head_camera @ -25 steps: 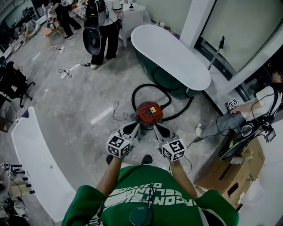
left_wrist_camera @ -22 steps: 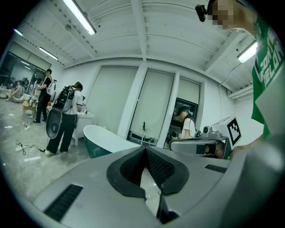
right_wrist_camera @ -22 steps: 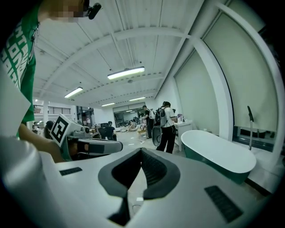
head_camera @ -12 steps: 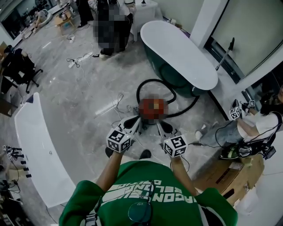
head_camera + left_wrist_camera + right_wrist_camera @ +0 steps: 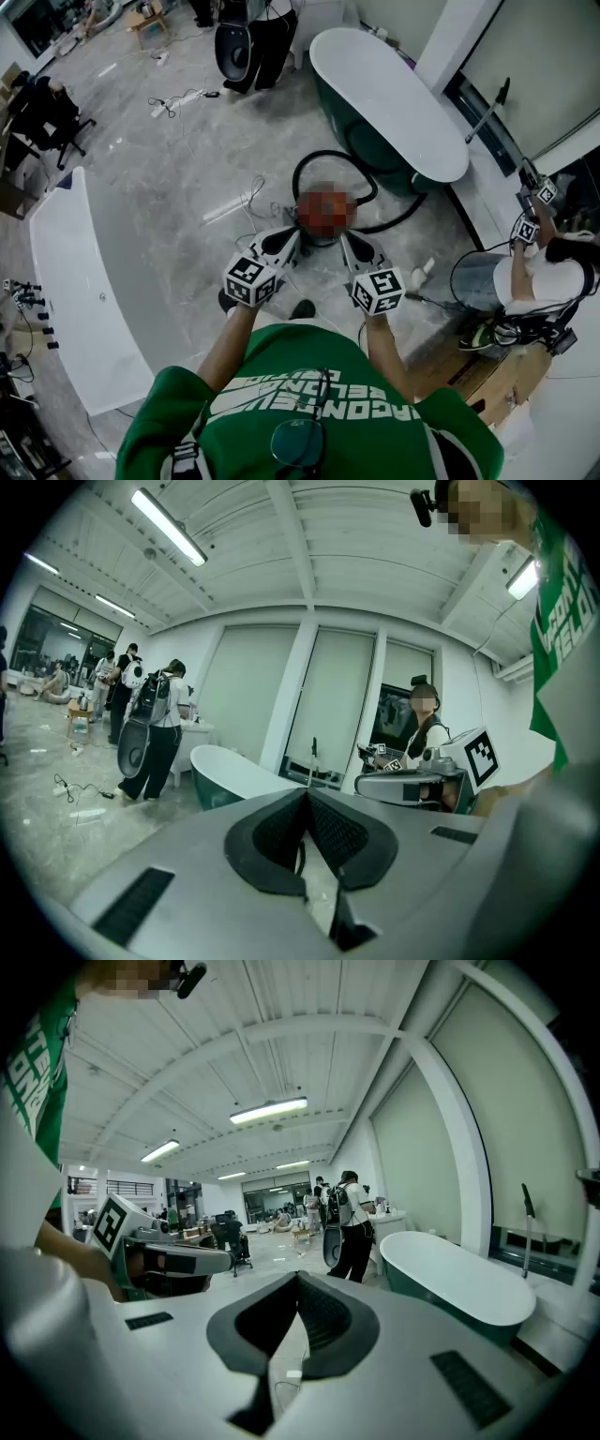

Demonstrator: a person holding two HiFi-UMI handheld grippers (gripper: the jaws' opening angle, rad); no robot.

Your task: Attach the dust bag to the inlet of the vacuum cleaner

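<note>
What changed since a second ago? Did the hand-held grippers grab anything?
Nothing was grabbed or let go. The head view shifted a little. The left hand-held gripper and right hand-held gripper sit slightly higher in it, and the standing person has slipped toward the top edge. Staying the same: both grippers are shut and empty, pointing at the red vacuum cleaner on the floor near the bathtub.

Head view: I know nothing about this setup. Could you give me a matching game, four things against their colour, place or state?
Things:
1. bathtub
2. hose
3. left tongs
4. curved counter

Descriptions:
A. shut, nothing held
B. white, along the left edge of the picture
C. black, looped on the floor
D. white top, dark green sides

Pairs: 1-D, 2-C, 3-A, 4-B.
</note>
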